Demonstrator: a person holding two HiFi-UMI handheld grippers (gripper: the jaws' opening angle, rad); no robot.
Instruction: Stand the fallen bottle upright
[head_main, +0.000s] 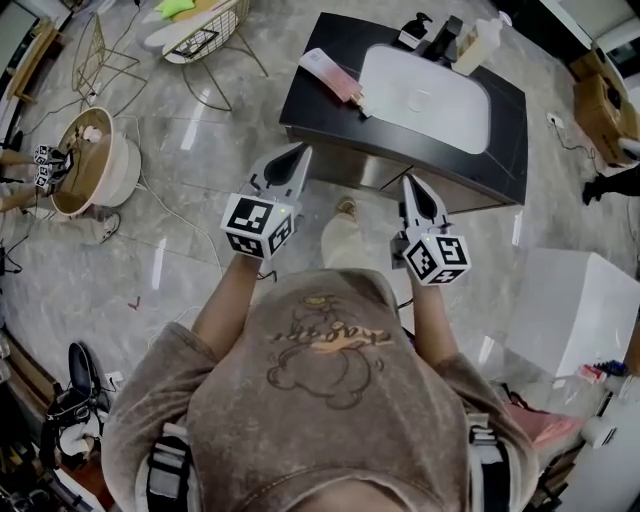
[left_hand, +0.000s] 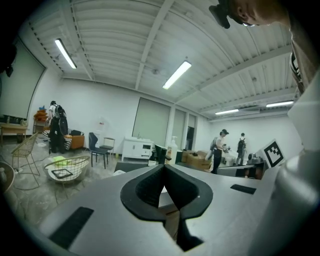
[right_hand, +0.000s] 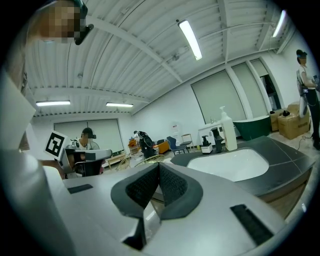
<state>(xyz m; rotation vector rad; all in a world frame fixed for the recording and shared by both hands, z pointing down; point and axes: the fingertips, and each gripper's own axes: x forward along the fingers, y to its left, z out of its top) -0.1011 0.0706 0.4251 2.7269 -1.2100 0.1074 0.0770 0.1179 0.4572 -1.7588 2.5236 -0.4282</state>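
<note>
Bottle (head_main: 329, 73) lies flat on the counter (head_main: 506, 112); probably light, smooth plastic, best gripped mid-body. Left gripper (head_main: 298, 152) and right gripper (head_main: 411, 183) both closed, empty.

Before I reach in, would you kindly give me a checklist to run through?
1. Fallen bottle located, lying on the counter left of the sink: ok.
2. Left gripper empty: ok.
3. Left gripper jaws apart for a grasp: not ok, shut.
4. Right gripper jaws apart: not ok, shut and empty.
5. Bare counter beside the bottle to stand it on: ok.
6. Bottle cap closed: cannot tell.
</note>
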